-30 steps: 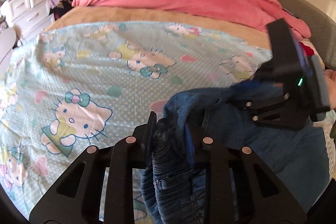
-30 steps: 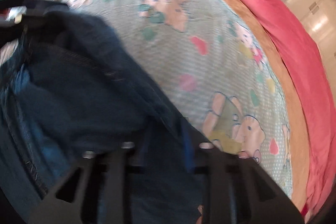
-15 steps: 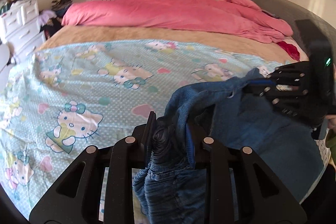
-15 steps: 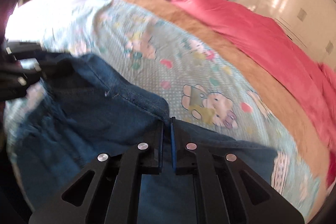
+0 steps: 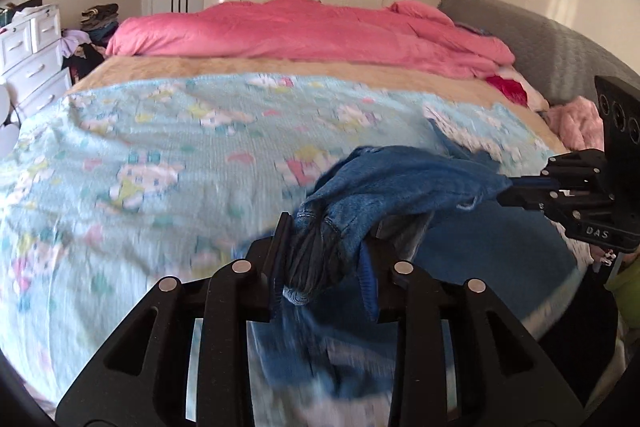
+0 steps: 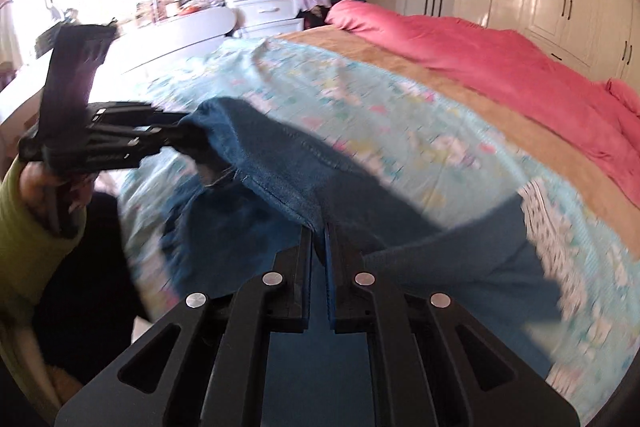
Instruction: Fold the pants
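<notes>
Stretching between both tongs, the pants (image 5: 400, 183) hang above the bed (image 5: 160, 155).

The right gripper (image 6: 319, 227), a second ago slightly apart around the blue denim pants (image 5: 400, 183), now pinches a thin edge of them with jaws fully closed. The left gripper (image 5: 324, 255) is opening slightly around its thick bunched denim. Both are raised, stretching the fabric taut between them above the pale blue cartoon-print blanket (image 5: 160, 155).

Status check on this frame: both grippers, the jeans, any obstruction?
Left gripper opening, bunched denim between its jaws. Right gripper shut on jeans edge. Jeans stretched between both above blue patterned sheet. Nothing obstructing.
</notes>
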{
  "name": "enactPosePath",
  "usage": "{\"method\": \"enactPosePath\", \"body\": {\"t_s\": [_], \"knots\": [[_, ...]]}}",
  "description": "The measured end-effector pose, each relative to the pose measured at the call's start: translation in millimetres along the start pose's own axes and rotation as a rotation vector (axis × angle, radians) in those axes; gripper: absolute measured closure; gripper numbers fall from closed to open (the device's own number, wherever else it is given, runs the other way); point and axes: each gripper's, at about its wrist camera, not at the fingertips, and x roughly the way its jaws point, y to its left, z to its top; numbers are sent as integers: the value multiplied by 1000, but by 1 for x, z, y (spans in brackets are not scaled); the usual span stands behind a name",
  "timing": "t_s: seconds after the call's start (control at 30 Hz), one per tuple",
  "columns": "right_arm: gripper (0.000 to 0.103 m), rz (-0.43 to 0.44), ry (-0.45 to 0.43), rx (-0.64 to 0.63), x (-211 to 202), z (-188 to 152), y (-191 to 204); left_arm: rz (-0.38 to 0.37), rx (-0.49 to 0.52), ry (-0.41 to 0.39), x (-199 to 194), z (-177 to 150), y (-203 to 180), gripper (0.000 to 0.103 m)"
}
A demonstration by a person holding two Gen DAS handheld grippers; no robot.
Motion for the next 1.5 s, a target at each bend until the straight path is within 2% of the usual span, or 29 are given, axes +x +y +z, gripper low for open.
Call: {"method": "enactPosePath", "body": {"t_s": [0.17, 0.33, 0.53, 0.6, 0.77, 0.87, 0.9, 0.97, 1.07, 1.17, 1.23, 1.27, 1.3, 1.37, 1.43, 1.5], "knots": [[98, 55, 24, 30, -8, -33, 32, 4, 29, 81, -5, -31, -8, 78], [98, 81, 70, 47, 1, -58, 52, 22, 45, 131, -6, -48, -10, 77], [98, 68, 135, 21, 21, -76, 70, 60, 23, 182, -3, -56, -3, 61], [97, 54, 150, 6, 26, -80, 75, 80, 20, 203, -3, -59, 0, 49], [97, 59, 141, 40, 27, -81, 72, 124, -2, 231, -16, -68, 12, 35], [97, 68, 140, 66, 28, -82, 69, 152, -37, 238, -27, -73, 21, 35], [97, 68, 137, 70, 28, -83, 69, 147, -48, 227, -34, -72, 22, 39], [97, 71, 130, 76, 28, -84, 69, 113, -63, 192, -45, -67, 19, 46], [97, 88, 120, 107, 28, -83, 66, 22, -60, 125, -53, -48, -3, 46], [96, 91, 118, 112, 27, -83, 67, -36, -44, 120, -38, -35, -25, 46], [94, 98, 112, 112, 23, -83, 67, -27, 3, 148, -14, -31, -37, 46], [94, 95, 110, 110, 19, -83, 67, 11, 18, 195, 5, -33, -38, 46], [93, 95, 108, 110, 15, -83, 66, 39, 26, 218, 15, -36, -38, 48], [90, 119, 92, 135, 3, -82, 62, 46, 22, 256, 35, -46, -32, 49], [89, 148, 53, 177, -10, -80, 57, 37, 19, 240, 34, -50, -29, 49], [84, 136, 18, 211, -16, -76, 51, 34, 25, 233, 33, -50, -28, 49]]}}
